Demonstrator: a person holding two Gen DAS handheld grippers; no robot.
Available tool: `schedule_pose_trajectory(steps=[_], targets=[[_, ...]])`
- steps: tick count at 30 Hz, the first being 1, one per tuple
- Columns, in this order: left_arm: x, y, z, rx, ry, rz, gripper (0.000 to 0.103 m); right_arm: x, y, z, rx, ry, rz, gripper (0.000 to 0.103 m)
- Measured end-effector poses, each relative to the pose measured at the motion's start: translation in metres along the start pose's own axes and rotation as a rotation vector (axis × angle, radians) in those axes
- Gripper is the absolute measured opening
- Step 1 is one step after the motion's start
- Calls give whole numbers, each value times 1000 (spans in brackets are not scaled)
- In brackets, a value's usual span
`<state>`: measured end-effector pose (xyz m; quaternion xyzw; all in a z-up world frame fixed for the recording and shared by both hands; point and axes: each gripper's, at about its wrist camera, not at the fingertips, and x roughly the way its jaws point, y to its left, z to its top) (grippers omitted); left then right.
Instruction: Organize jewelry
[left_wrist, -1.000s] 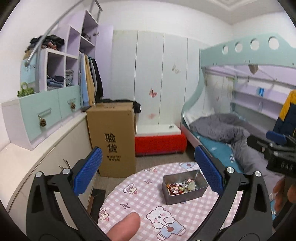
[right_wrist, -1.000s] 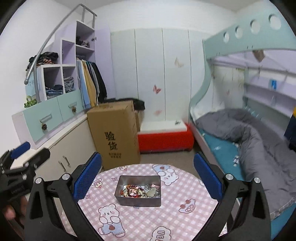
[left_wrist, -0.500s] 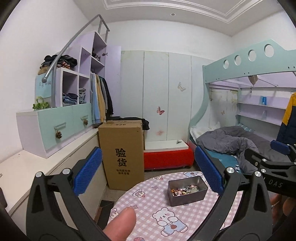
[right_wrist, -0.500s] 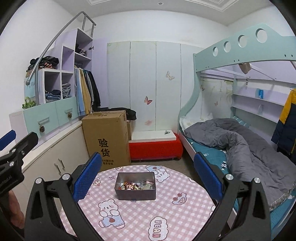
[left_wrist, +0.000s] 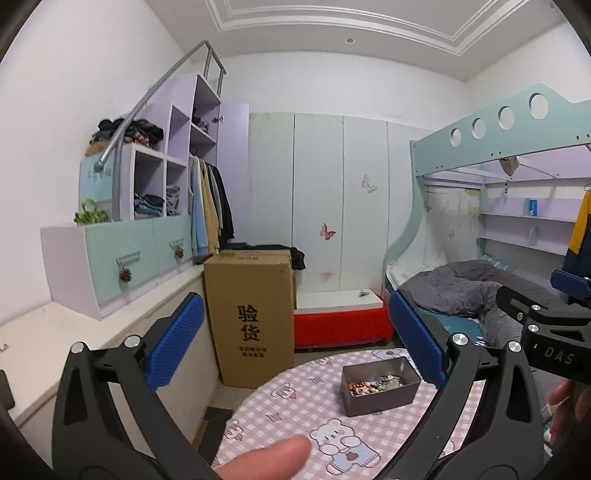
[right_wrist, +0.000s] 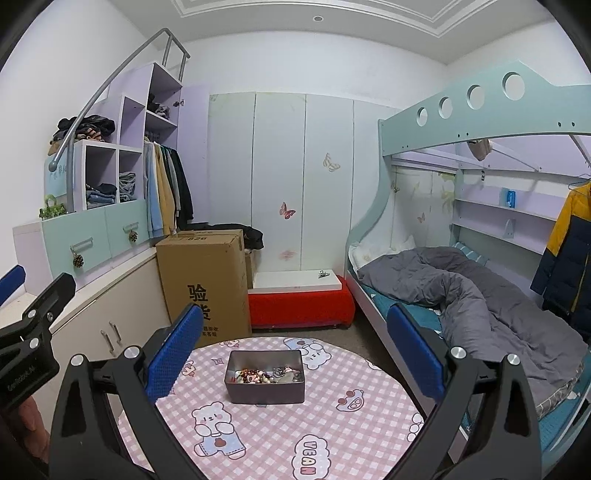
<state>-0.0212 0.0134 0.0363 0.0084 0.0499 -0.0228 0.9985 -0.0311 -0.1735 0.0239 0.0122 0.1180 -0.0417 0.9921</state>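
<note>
I am holding my left hand-held gripper (left_wrist: 295, 347) spread wide with nothing between its blue pads (left_wrist: 175, 345), above the near left edge of the round table (left_wrist: 295, 417) with the pink checked cloth. My right hand-held gripper (right_wrist: 293, 349) is likewise gaping wide and holding nothing, hovering over the near side of the same table. The grey metal tin (right_wrist: 265, 382) is sitting on the table near its middle, and the jewelry (right_wrist: 264, 376) is lying in a mixed heap inside it, beads and silvery pieces together; single pieces are too small for me to tell apart. In the right wrist view the tin is lying at about 12 o'clock from that hand-held gripper, between the lines of its two fingers and well clear of them. In the left wrist view the tin (left_wrist: 380, 384) is lying at about 2 o'clock, just inside the right finger (left_wrist: 417, 345). A fingertip (left_wrist: 266, 459) is showing at 6 o'clock in that view. Beyond the table a tall cardboard box (left_wrist: 249, 314) is standing on the floor, and a bunk bed (right_wrist: 461, 280) with a rumpled grey duvet is filling the 3 o'clock side of the room.
</note>
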Motion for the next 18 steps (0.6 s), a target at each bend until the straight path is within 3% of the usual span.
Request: schedule_pose_trajectory(steps=[8,18], targets=[[8,7,-4,-51,30,-40,97,7,0,-3,4,13,11,95],[19,3,-8,-20,51,5,97,15,1,-5,12,22,32,95]])
